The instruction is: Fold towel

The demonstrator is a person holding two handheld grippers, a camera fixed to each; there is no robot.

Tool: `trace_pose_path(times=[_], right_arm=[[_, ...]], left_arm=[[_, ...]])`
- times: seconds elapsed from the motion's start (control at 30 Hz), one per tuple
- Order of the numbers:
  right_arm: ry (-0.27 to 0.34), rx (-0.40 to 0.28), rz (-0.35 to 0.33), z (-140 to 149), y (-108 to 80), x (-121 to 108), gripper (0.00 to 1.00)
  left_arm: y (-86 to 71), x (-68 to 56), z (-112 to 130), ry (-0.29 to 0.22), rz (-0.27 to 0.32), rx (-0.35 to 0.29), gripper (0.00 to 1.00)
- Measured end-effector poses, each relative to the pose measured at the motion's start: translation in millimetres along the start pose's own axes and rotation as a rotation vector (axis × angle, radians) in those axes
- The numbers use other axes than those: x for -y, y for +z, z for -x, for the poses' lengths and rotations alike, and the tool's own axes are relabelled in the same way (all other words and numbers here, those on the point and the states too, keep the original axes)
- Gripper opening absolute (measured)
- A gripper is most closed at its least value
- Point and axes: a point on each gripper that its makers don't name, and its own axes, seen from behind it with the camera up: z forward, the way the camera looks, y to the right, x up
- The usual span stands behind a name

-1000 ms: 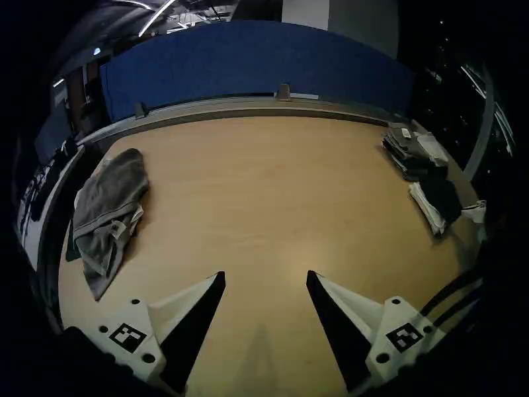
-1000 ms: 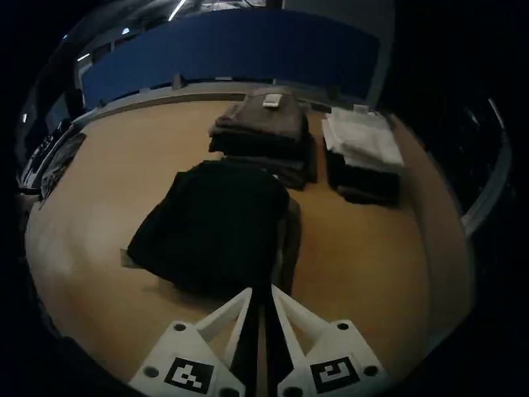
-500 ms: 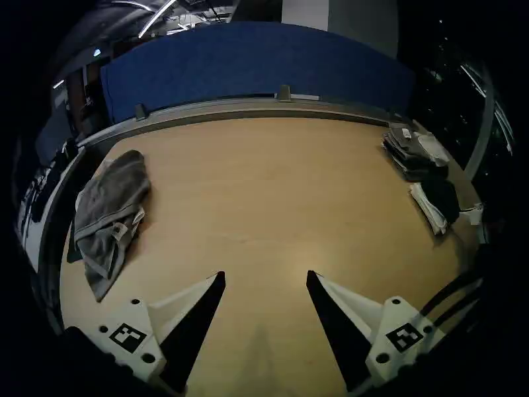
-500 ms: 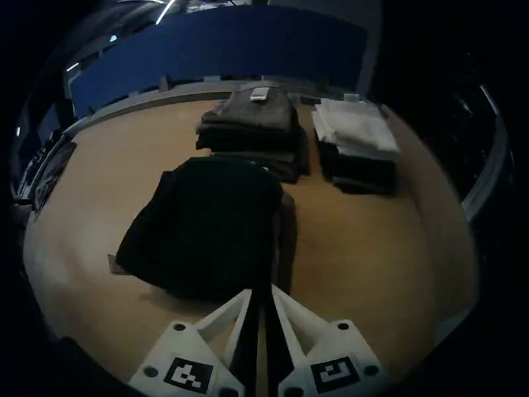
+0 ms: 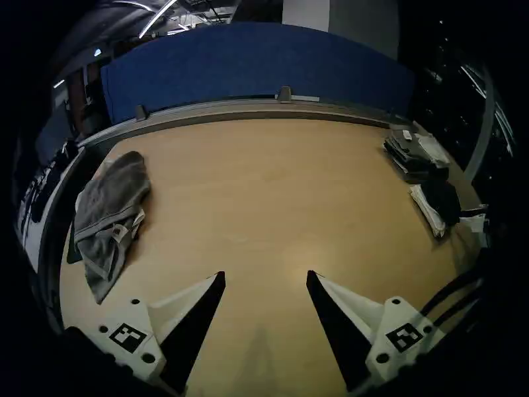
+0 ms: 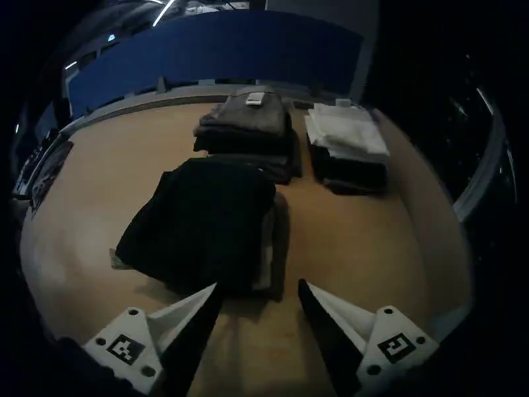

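A crumpled grey towel [image 5: 109,212] lies at the left edge of the wooden table [image 5: 264,192] in the left gripper view. My left gripper [image 5: 264,281] hovers open above bare wood, well to the towel's right. In the right gripper view, a folded black towel [image 6: 202,221] tops a small stack just beyond my right gripper [image 6: 259,291], whose fingers stand open and hold nothing. Behind it are a stack of grey towels [image 6: 248,129] and a stack topped by a white towel [image 6: 347,139]. The same stacks [image 5: 423,172] appear at the far right of the left gripper view.
A blue partition [image 5: 258,66] runs along the table's far edge, with a grey rail [image 5: 218,112] at its foot. Dark items [image 6: 46,172] lie at the table's left edge in the right gripper view. The table's right edge [image 6: 476,192] drops off beside the stacks.
My right gripper has opened from shut and drawn slightly back from the folded black towel. The left gripper has barely moved.
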Motion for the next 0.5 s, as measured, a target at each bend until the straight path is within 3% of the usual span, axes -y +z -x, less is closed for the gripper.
trace_pose_path(times=[0.07,0.5], right_arm=[[-0.002,-0.009,0.013,-1.5,-2.9,-2.1,1.00],[0.028,-0.113,-0.015,-40.2,-14.0,9.0,1.00]], left_arm=[[0.6,0.4,-0.1,0.000,-0.001,-0.001,0.91],[2.8,0.7,-1.0,-0.001,0.004,-0.005,0.91]])
